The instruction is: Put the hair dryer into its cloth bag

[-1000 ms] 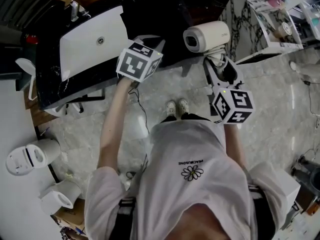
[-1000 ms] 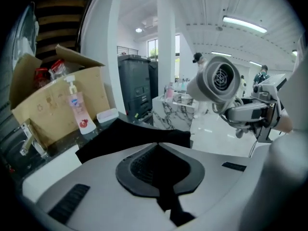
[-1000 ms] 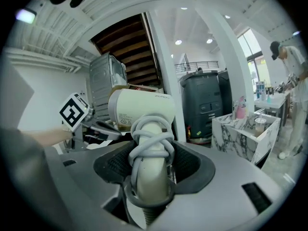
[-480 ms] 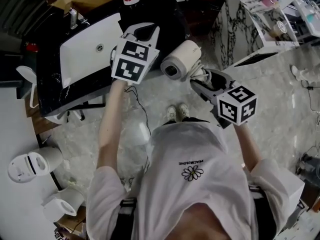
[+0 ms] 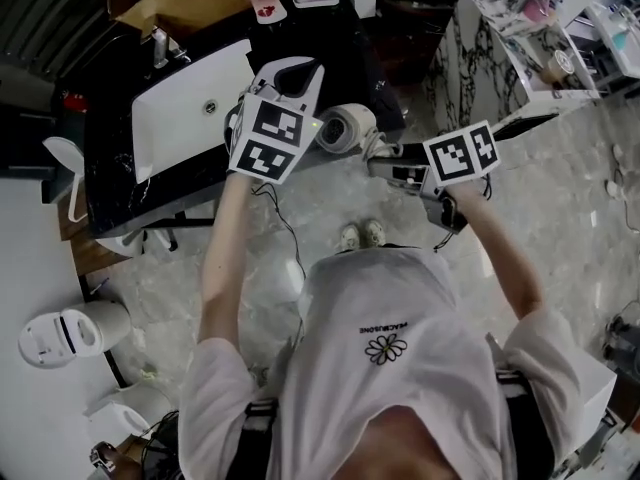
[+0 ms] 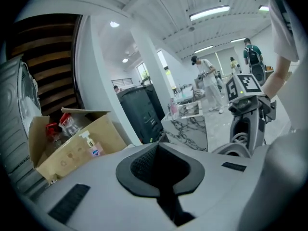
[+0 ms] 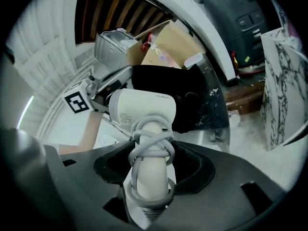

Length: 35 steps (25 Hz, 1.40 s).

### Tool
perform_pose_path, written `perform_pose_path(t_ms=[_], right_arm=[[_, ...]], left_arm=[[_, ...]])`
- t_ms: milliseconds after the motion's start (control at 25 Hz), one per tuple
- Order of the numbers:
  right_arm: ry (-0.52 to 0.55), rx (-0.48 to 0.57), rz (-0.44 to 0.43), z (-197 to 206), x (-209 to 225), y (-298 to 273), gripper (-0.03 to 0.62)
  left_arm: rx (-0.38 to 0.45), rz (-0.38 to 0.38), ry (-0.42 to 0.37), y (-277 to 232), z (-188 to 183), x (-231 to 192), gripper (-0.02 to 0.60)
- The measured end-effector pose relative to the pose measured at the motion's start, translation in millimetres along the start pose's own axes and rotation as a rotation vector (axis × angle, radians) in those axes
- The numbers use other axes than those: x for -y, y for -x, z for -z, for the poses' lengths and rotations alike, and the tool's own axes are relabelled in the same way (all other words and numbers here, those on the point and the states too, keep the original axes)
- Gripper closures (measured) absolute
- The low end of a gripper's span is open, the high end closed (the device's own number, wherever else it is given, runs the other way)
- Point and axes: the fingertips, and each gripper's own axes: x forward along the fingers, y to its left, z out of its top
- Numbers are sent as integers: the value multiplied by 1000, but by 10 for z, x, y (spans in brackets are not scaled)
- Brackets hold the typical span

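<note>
Hair dryer (image 5: 345, 128) clamped at its cord-wrapped handle by right gripper (image 5: 385, 160) in head view, held out beside black counter (image 5: 350, 48) near left gripper (image 5: 292, 68), likely for bagging. Left gripper view: jaws together, nothing between; bag not made out. Right gripper view: handle pinched between jaws, cord wound tight around it. Since a second ago, dryer swung leftward, closer to left gripper, itself raised.

The right tongs (image 5: 380, 165) grip the cream hair dryer (image 5: 345, 128) by its cord-wrapped handle. Its barrel sits just beside the left tongs (image 5: 292, 70), at their four o'clock. A white sink (image 5: 180, 108) lies toward ten o'clock, in the black worktop (image 5: 108, 180).
</note>
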Motion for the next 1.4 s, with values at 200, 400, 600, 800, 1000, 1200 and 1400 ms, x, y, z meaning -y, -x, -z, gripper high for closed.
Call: perform_pose_path(t_ms=[200,400,600,800,1000,1200,1400], right_arm=[[24,1,144,-184,264,-22,361],[8,30,197,-327,351,-110,361],[8,63,224,-511,412,-307,361],[-25,130,268,-712,492,-468,361],[-38,174,323,-851,579,-571,361],[-107,221,321,-965,623,-692,361],[-185,308,343,-1126,707,-767,361]], left_arm=[[-23,29,-30,-1,60,70,565],[-31,72,-56,-28,82,188,565],[-30,102,-70,-87,60,310,565],[-30,118,-77,-110,46,401,565],[-39,146,-73,-107,75,456,565],[-28,189,-55,-95,43,565,565],[-37,209,-60,-62,51,639,565]])
